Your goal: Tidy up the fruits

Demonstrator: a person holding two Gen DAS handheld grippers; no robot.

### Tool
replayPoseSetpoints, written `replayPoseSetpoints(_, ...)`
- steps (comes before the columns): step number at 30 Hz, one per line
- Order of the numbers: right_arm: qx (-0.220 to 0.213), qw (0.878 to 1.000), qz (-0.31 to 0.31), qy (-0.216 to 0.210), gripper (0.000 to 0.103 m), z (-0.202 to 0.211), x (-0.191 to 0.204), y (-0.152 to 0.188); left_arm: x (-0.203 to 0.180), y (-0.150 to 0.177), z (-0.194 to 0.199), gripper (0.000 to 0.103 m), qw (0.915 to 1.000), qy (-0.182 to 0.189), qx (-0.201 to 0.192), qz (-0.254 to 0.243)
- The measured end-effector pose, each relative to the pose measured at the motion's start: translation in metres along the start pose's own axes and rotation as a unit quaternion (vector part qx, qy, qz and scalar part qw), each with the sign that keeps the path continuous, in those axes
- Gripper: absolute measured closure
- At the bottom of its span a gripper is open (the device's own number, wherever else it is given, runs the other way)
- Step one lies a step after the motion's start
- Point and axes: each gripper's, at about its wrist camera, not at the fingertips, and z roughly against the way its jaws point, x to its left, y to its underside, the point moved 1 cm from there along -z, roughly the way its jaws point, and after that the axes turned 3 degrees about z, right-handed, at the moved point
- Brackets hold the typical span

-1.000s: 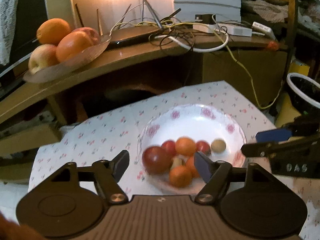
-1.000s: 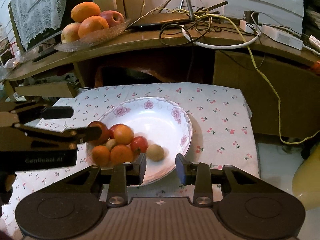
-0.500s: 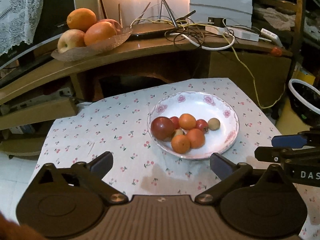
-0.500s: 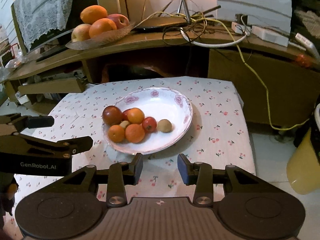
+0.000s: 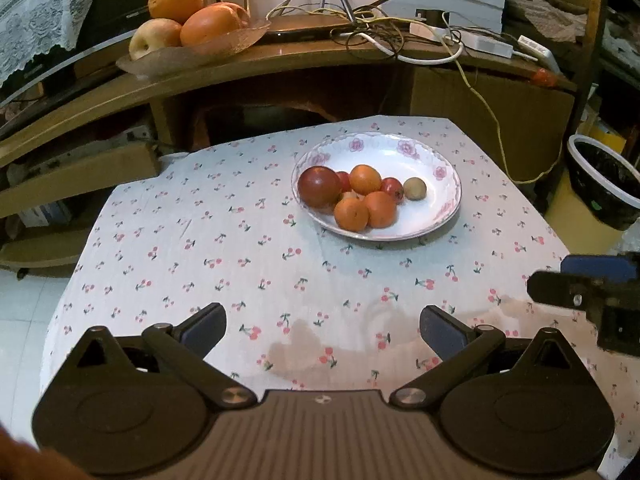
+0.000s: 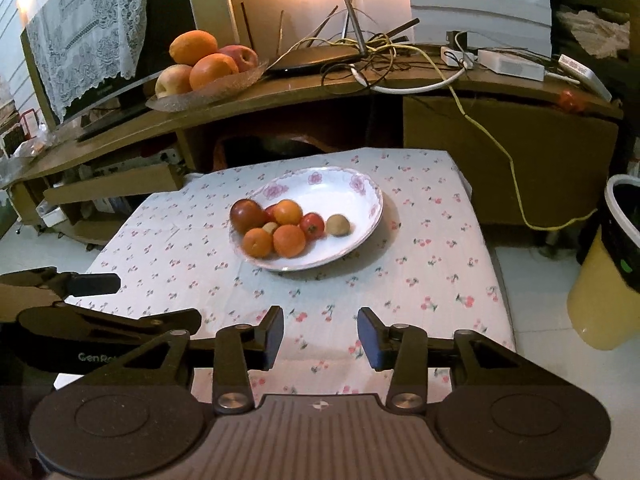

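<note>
A white flowered plate [image 5: 440,208] [image 6: 360,216] stands on the cherry-print tablecloth [image 5: 240,248] [image 6: 420,264]. It holds a dark red apple [image 5: 319,186] [image 6: 247,215], three oranges [image 5: 351,213] [image 6: 289,240], small red fruits [image 5: 392,188] [image 6: 312,225] and a brown kiwi-like fruit [image 5: 414,189] [image 6: 338,225]. My left gripper [image 5: 322,326] is wide open and empty, well back from the plate. My right gripper [image 6: 320,334] is open and empty, also near the front of the table. The right gripper also shows in the left wrist view [image 5: 576,292].
A glass dish [image 5: 192,54] [image 6: 208,90] with oranges and apples sits on a wooden shelf [image 5: 360,60] behind the table, beside tangled cables [image 5: 380,36]. A black bin [image 5: 604,184] stands on the floor at right; a yellow container [image 6: 596,304] is under it.
Both grippers have pulled back from the plate toward the table's front. The left gripper's jaws have opened wide; the apple now rests in the plate.
</note>
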Motion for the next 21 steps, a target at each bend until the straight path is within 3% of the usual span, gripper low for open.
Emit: replayPoseSetpoints(21,0.017,1.000,0.008,0.004,0.057,0.015,0.025,0.030,-0.002,0.023,0.028,0.000,0.9999,-0.010,-0.008,-0.011)
